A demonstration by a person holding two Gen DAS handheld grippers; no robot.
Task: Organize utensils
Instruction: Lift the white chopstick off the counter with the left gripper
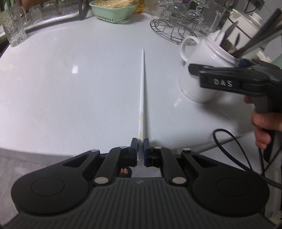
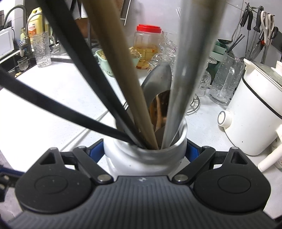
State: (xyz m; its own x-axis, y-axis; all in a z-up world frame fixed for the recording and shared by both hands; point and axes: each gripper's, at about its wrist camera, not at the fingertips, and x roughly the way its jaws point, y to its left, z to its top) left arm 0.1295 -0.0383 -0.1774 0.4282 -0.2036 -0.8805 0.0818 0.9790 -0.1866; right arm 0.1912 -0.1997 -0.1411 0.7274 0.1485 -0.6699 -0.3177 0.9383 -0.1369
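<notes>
A long white chopstick (image 1: 142, 91) points away over the white counter (image 1: 70, 88), its thick end clamped between the pads of my left gripper (image 1: 140, 141), which is shut on it. To its right stands a white handled mug (image 1: 197, 74) holding several utensils. In the right wrist view the mug (image 2: 146, 158) sits between the blue pads (image 2: 193, 151) of my right gripper (image 2: 145, 149), which is shut on its sides. Black chopsticks (image 2: 91, 74), a brown stick (image 2: 123, 75), a metal handle (image 2: 185, 79) and a spoon (image 2: 158, 82) stand in it.
A green basket (image 1: 112, 10) of sticks sits at the back, with a wire rack of glasses (image 1: 176, 24) to its right and a glass mug (image 1: 14, 26) at far left. A white cooker (image 2: 255, 109), a glass pitcher (image 2: 227, 79) and a red-lidded jar (image 2: 148, 45) stand behind the mug. The counter edge (image 1: 35, 151) is near.
</notes>
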